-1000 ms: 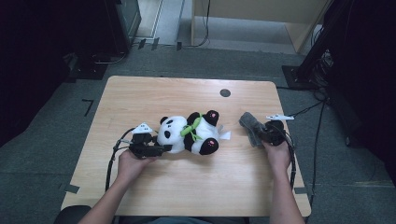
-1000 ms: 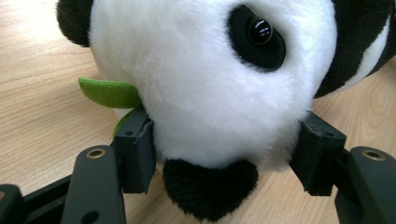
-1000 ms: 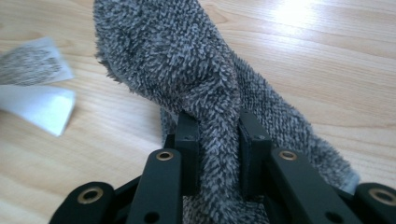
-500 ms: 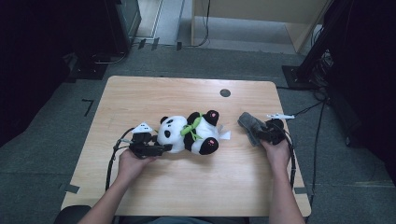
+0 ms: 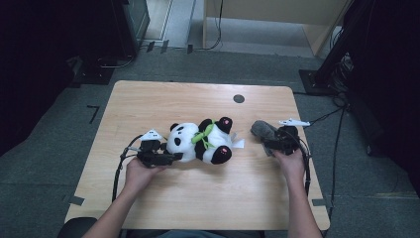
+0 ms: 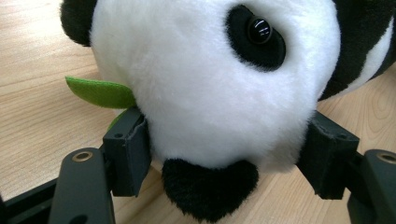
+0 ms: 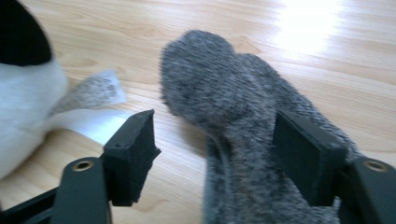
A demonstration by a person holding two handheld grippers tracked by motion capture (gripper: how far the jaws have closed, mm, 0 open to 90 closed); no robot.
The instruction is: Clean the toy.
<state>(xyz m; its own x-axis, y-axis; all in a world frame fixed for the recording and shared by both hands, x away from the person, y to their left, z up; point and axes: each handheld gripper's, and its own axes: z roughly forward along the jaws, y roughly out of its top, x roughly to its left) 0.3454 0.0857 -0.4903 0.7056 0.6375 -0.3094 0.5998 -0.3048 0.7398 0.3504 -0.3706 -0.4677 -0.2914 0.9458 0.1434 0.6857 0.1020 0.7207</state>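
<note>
table [image 5: 198, 99]: light wood; round dark hole [image 5: 238, 98] near far edge

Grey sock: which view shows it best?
Right gripper view: the grey sock lies close between the right tool's open jaws, knit texture clear. High view shows the sock small, partly hidden by that tool.

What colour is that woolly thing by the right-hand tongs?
Speckled grey sock; the right gripper view shows it best.

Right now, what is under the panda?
Under the panda I see the bare wooden table, a green leaf and a white tag sticking out. Anything directly below its body is covered.
</note>
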